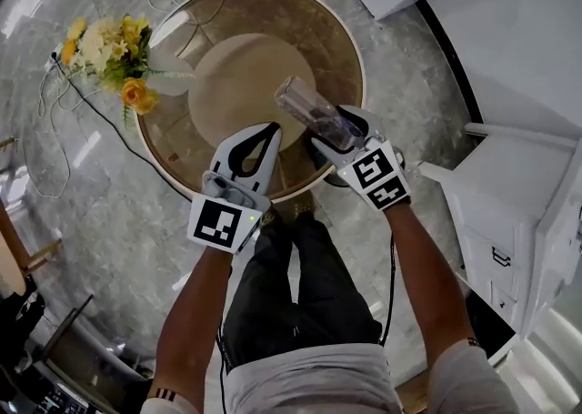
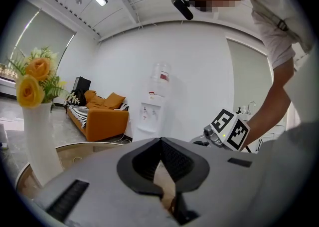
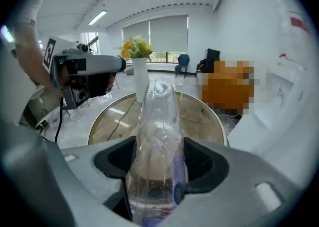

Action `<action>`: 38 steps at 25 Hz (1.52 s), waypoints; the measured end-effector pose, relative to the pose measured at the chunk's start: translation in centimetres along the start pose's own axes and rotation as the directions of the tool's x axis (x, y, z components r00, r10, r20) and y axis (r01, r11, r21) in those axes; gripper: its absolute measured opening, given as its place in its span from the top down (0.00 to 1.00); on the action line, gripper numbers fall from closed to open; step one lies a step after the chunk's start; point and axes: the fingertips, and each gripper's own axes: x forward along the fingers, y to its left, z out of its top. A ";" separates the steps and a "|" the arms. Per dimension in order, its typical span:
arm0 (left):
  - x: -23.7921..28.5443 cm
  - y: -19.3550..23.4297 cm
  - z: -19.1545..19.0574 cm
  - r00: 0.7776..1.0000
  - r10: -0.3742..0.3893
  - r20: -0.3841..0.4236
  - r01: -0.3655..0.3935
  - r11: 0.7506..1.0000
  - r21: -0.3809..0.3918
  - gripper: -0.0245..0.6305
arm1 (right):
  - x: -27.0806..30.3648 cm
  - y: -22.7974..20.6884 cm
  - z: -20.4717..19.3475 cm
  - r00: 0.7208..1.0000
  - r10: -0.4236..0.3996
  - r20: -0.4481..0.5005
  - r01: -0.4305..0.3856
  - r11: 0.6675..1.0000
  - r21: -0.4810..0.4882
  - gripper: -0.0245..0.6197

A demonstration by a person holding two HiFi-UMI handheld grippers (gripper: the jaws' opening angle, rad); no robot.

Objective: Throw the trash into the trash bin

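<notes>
Your right gripper [image 3: 158, 163] pinches the clear, crinkly plastic bottle [image 3: 160, 121] by its near end, and the rest juts ahead past the jaws. It's probably light, slick and crushable, so squeeze gently. Your left gripper [image 2: 160, 145] is pressed together, empty.

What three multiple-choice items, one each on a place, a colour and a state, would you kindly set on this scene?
1. Where is the vase relative to the table?
A. on it, at the centre
B. on it, near the rim
C. under it

2. What colour are the flowers?
A. blue
B. red
C. yellow and orange

3. How is the right gripper?
A. open, empty
B. shut on the bottle
C. shut, empty

Answers:
1 B: the head view shows the flowers at the table's left rim.
2 C: the blooms show yellow and orange.
3 B: the pads press the bottle's sides.
</notes>
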 end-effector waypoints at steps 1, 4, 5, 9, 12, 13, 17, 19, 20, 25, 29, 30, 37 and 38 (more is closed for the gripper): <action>0.3 -0.7 0.2 1.000 -0.011 0.002 0.011 1.000 -0.003 0.96 | -1.1 -0.3 -0.6 1.000 -0.021 0.003 0.021 1.000 0.020 0.50; 1.1 -2.7 0.6 0.999 -0.033 0.017 0.033 0.999 -0.006 0.96 | -4.1 -1.2 -2.5 0.997 -0.074 0.009 0.073 0.995 0.073 0.50; 1.4 -3.5 0.6 0.999 -0.040 0.014 0.040 0.999 -0.003 0.96 | -5.1 -1.6 -3.1 0.996 -0.089 0.011 0.087 0.992 0.088 0.50; 2.7 -5.9 1.0 0.997 -0.077 0.008 0.077 0.997 0.004 0.96 | -8.7 -3.1 -5.5 0.984 -0.176 0.016 0.172 0.974 0.145 0.50; 3.5 -7.5 1.3 0.994 -0.107 0.014 0.107 0.994 0.009 0.96 | -10.8 -4.0 -7.5 0.976 -0.219 0.012 0.213 0.960 0.184 0.50; 3.8 -8.0 1.4 0.993 -0.117 0.015 0.117 0.993 0.012 0.96 | -11.4 -4.2 -8.1 0.973 -0.229 0.009 0.223 0.955 0.194 0.50; 5.1 -9.9 1.5 0.987 -0.160 0.015 0.160 0.987 0.022 0.96 | -13.3 -4.7 -10.1 0.964 -0.266 -0.005 0.260 0.937 0.235 0.50; 5.7 -10.9 1.3 0.983 -0.182 0.007 0.182 0.983 0.025 0.96 | -14.0 -4.8 -11.1 0.960 -0.280 -0.013 0.274 0.928 0.253 0.50; 6.0 -11.4 1.2 0.981 -0.192 0.003 0.192 0.981 0.026 0.96 | -14.3 -4.8 -11.7 0.959 -0.284 -0.020 0.280 0.924 0.262 0.50; 7.2 -13.4 0.8 0.973 -0.230 -0.007 0.230 0.973 0.027 0.96 | -14.9 -4.5 -16.2 0.953 -0.284 -0.108 0.304 0.906 0.296 0.50; 7.6 -13.8 0.2 0.970 -0.241 -0.029 0.241 0.970 0.029 0.96 | -13.7 -3.6 -20.1 0.945 -0.235 -0.227 0.296 0.911 0.286 0.50; 7.7 -13.8 0.0 0.970 -0.241 -0.033 0.242 0.970 0.029 0.96 | -13.4 -3.4 -20.9 0.941 -0.222 -0.255 0.291 0.916 0.277 0.50; 7.9 -13.0 -0.2 0.974 -0.223 -0.040 0.224 0.974 0.027 0.96 | -11.3 -3.1 -23.6 0.920 -0.166 -0.354 0.274 0.920 0.281 0.50; 7.8 -12.8 -0.2 0.975 -0.220 -0.040 0.221 0.975 0.026 0.96 | -11.0 -3.1 -23.6 0.921 -0.163 -0.353 0.271 0.920 0.282 0.49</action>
